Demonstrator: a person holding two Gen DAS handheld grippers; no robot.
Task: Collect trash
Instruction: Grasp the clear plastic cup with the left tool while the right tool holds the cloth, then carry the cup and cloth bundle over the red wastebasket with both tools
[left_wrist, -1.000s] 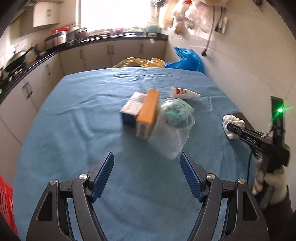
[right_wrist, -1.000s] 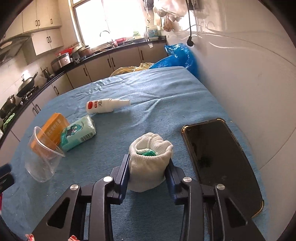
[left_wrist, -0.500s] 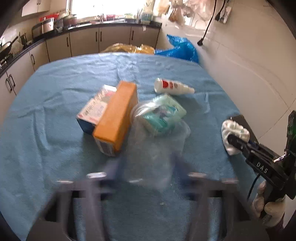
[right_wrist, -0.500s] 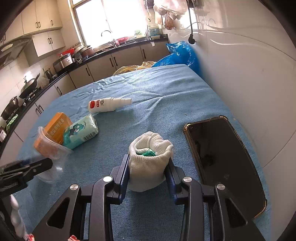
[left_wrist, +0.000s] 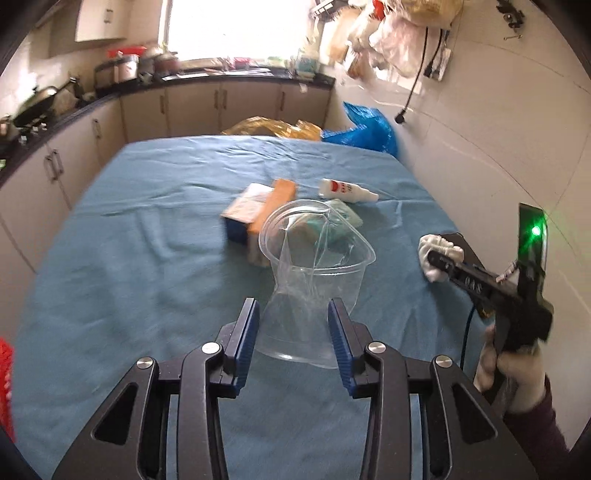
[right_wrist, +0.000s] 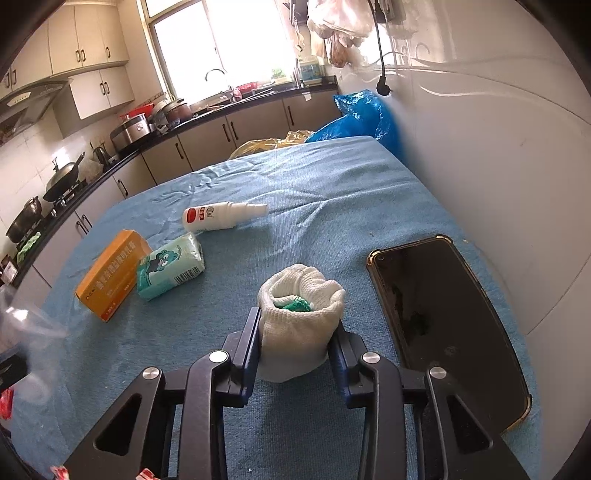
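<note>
While gripped: one cup (left_wrist: 314, 273), one sock (right_wrist: 299, 325).

Desk (right_wrist: 332, 192): carton (right_wrist: 112, 275) leftmost, packet (right_wrist: 170, 271) touching its right, bottle (right_wrist: 221, 216) behind, phone (right_wrist: 443, 328) far right.

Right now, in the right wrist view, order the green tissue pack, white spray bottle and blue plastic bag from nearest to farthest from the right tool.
1. Green tissue pack, left of the right tool.
2. White spray bottle, farther back, mid-table.
3. Blue plastic bag, beyond the table's far right corner.
</note>
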